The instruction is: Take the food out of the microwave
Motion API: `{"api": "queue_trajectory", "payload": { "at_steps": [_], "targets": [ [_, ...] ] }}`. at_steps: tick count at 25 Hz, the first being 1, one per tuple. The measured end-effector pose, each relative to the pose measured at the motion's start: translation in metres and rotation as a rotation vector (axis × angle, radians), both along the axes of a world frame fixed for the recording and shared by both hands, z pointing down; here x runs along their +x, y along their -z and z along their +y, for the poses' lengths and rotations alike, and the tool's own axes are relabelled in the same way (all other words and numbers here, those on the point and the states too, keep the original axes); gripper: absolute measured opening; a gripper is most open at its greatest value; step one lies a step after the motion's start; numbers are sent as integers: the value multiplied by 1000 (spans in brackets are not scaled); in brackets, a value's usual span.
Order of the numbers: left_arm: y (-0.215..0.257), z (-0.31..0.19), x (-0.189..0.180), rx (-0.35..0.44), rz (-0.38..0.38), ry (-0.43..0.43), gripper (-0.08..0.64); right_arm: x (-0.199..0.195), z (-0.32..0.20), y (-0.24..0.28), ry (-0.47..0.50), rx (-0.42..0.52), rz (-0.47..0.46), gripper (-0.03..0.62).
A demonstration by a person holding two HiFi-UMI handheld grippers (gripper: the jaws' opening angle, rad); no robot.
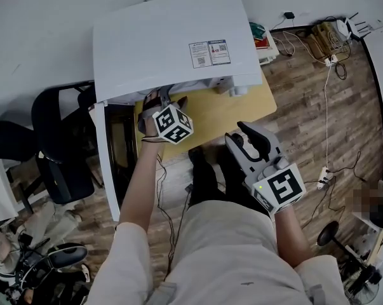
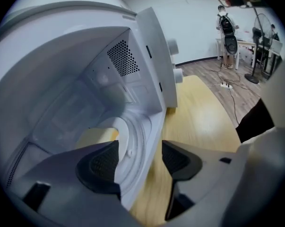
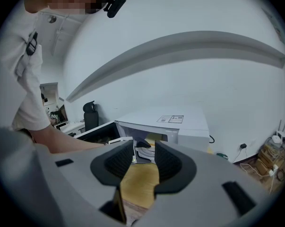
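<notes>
Food (image 2: pixel 101 136), a pale yellow patch, lies on a white plate (image 2: pixel 125 132) inside the microwave (image 1: pixel 172 43), on the cavity floor near the front. Only part of it shows in the left gripper view; the rest is hidden behind the left tongs' (image 2: pixel 140 156) near pad. These tongs stand open at the microwave's mouth and point down into it. The plate's rim and the cavity's front lip show in the gap between the pads, and neither pad presses on anything. The microwave's door (image 1: pixel 106 170) is swung wide open, to the left in the head view. The microwave sits on a yellow wooden worktop (image 1: pixel 226 110).

The right tongs (image 1: pixel 245 132) are held back from the microwave, just off the worktop's near edge and aimed toward the open cavity. Their pads are a little apart and grip nothing; only the worktop shows through the gap. A black chair (image 1: pixel 58 145) stands to the left of the door, and cables (image 1: pixel 326 107) trail over the wooden floor (image 1: pixel 299 119) on the right.
</notes>
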State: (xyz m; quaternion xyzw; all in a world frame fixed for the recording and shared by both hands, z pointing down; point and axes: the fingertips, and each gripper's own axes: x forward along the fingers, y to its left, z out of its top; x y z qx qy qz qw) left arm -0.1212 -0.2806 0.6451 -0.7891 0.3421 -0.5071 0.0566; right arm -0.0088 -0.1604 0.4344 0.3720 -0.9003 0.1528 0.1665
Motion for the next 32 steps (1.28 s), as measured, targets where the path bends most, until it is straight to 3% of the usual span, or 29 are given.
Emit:
{"api": "queue_trajectory", "payload": {
  "at_steps": [6,20,32],
  "targets": [
    [-13,-10,-3,-9,-39,-35,278,3,0,-5,-19,-12,0,135],
    [-34,-22,-1,-85,-53,-115,322,5,1,-12,-24,-35,8,135],
    [-38,-28,-1,-101,-71,-129,324,6,2,-12,-27,-39,1,135]
  ]
}}
